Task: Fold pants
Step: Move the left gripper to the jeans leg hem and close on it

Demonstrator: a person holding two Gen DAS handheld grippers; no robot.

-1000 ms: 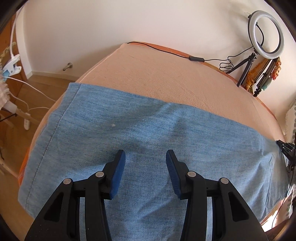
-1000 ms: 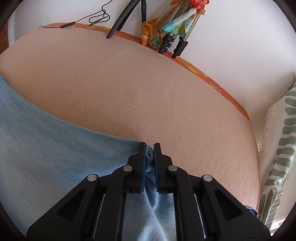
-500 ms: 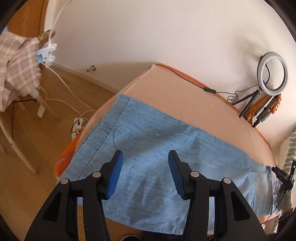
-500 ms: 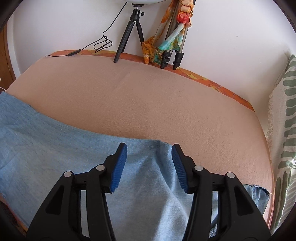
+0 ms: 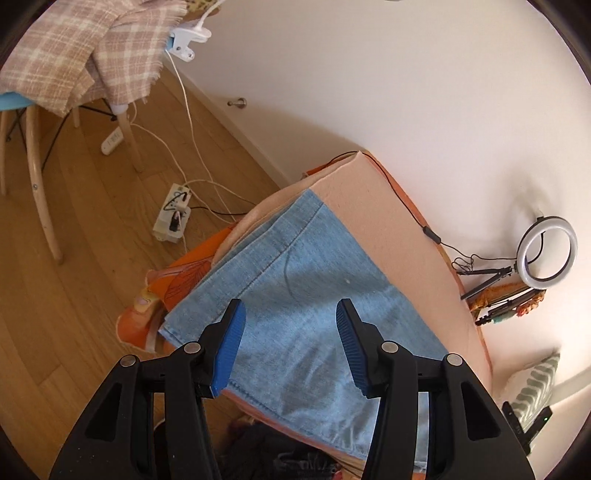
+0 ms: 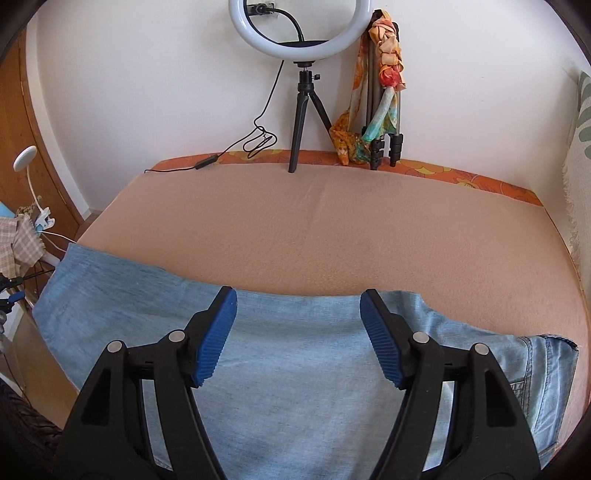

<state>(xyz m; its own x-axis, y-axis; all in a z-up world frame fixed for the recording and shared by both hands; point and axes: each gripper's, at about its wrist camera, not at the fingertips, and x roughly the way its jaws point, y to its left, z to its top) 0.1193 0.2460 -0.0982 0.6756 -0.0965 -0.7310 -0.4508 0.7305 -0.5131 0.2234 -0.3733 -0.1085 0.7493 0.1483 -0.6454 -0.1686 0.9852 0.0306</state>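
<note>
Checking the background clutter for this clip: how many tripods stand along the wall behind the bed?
2. A black tripod holds the ring light; a folded tripod wrapped in a scarf leans just right of it.

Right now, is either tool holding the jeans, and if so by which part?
Neither. The left tool and the right tool are both open above the jeans; the right one's jaws have just been opening, nothing between them.

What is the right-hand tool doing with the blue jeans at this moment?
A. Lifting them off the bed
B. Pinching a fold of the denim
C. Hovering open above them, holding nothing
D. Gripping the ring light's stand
C: the right tool has its blue pads spread wide, having just been opening, with nothing between them, and the jeans lie flat on the bed.
</note>
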